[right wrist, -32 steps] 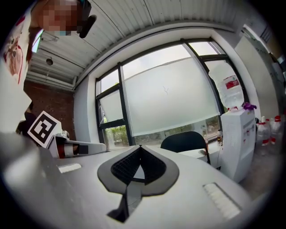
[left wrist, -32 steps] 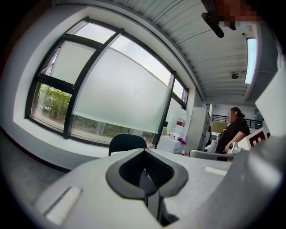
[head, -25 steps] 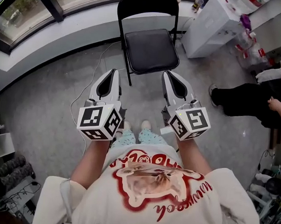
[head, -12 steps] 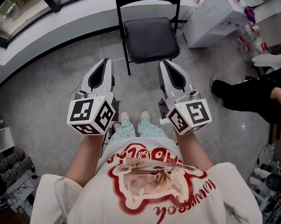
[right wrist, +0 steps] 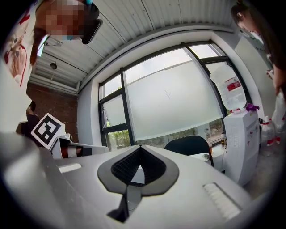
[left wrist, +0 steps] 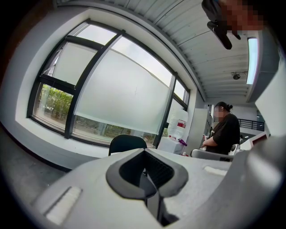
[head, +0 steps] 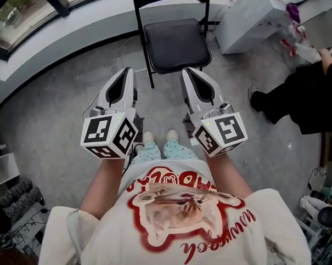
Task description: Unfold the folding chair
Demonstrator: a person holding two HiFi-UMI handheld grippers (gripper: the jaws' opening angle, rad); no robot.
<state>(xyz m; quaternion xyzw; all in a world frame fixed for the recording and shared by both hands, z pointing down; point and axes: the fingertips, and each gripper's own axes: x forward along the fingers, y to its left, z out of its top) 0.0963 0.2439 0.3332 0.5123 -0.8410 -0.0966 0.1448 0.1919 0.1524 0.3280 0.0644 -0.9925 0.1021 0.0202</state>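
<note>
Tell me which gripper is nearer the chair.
Right. The right gripper is just short of the chair, at the seat's front edge; the left gripper sits farther off, left of the seat.

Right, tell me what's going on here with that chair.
A person stands holding a gripper in each hand. The left gripper and the right gripper are both shut and empty, held out side by side, short of the black folding chair. The chair stands open, seat down, by the curved window ledge; neither gripper touches it. A second person in black stands off to the right.
</note>
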